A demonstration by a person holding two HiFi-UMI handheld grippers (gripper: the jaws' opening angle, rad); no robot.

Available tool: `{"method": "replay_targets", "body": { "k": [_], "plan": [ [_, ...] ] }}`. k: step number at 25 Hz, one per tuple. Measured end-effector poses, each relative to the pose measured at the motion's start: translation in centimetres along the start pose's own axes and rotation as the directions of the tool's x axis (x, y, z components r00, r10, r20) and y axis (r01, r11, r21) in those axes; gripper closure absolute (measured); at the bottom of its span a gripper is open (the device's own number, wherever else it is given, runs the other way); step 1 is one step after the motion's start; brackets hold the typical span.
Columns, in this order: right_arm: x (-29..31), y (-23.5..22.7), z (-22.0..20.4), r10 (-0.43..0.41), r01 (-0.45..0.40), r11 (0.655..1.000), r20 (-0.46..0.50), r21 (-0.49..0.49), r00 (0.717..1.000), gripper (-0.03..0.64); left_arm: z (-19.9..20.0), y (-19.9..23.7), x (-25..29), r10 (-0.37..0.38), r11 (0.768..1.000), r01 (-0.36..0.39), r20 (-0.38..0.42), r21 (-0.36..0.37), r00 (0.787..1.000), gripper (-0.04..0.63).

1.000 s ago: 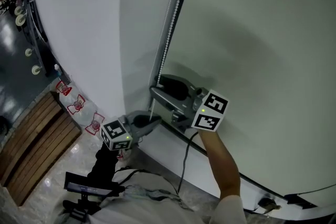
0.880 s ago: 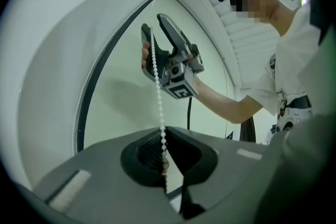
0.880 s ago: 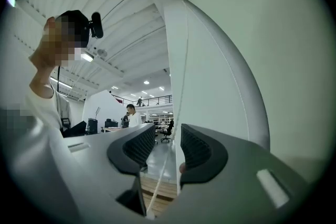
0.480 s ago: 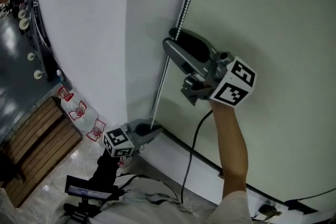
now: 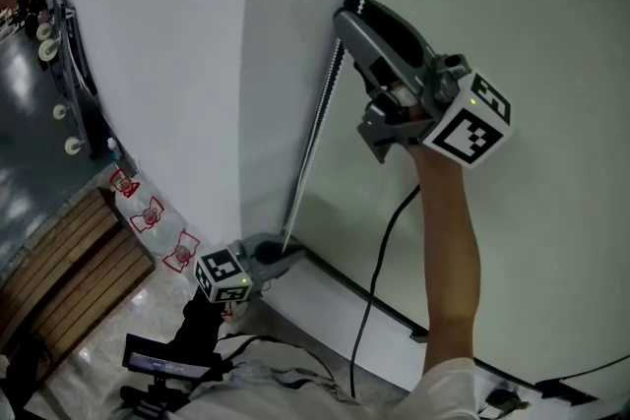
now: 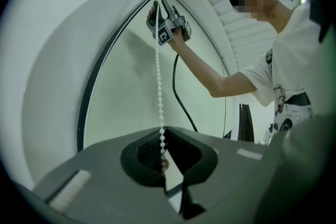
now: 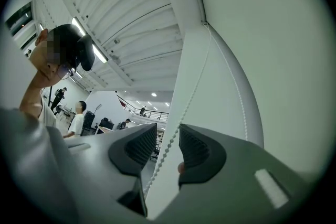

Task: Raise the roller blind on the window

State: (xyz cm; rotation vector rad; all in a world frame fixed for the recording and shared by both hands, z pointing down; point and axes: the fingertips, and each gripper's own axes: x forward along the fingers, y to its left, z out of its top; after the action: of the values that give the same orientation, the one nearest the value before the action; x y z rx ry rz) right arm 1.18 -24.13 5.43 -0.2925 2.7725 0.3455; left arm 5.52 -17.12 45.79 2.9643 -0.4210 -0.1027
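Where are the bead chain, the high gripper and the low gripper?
bead chain [image 6: 158, 86], left gripper view, mid-length of the strand.
right gripper [image 7: 168, 138], right gripper view, gap between jaws that have just been closing, chain between them.
left gripper [image 5: 287, 253], head view, tips shut on the chain.

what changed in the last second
The right claw rose along the chain, and its jaws have just been closing, with the chain between them but not yet gripped. The left claw stayed low, shut on the chain.
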Motion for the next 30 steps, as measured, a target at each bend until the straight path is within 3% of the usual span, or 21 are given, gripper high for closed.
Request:
{"method": "replay_targets", "body": {
  "k": [4, 8, 20, 30],
  "plan": [
    [0.0, -0.6, 0.8, -0.013, 0.013, 1.0, 0.017, -0.004, 1.0, 0.517, -0.1, -0.1, 0.1, -0.004, 1.0, 0.004, -0.006, -0.003, 1.0, 0.597],
    [-0.6, -1.1, 0.7, -0.059, 0.059, 0.998, 0.037, 0.014, 0.998, 0.598, -0.3, -0.2, 0.2, -0.007, 1.0, 0.007, -0.01, -0.006, 1.0, 0.597],
    [-1.0, 0.9, -0.1, -0.054, 0.051, 0.994, 0.034, 0.099, 0.998, 0.604, -0.7, -0.6, 0.3, -0.018, 1.0, 0.017, -0.018, -0.019, 1.0, 0.597],
    [-2.9, 2.8, -5.9, -0.063, 0.068, 0.987, -0.036, 0.149, 0.997, 0.604, 0.0, -0.4, 0.2, -0.013, 1.0, 0.013, -0.004, -0.014, 1.0, 0.597]
  ]
}}
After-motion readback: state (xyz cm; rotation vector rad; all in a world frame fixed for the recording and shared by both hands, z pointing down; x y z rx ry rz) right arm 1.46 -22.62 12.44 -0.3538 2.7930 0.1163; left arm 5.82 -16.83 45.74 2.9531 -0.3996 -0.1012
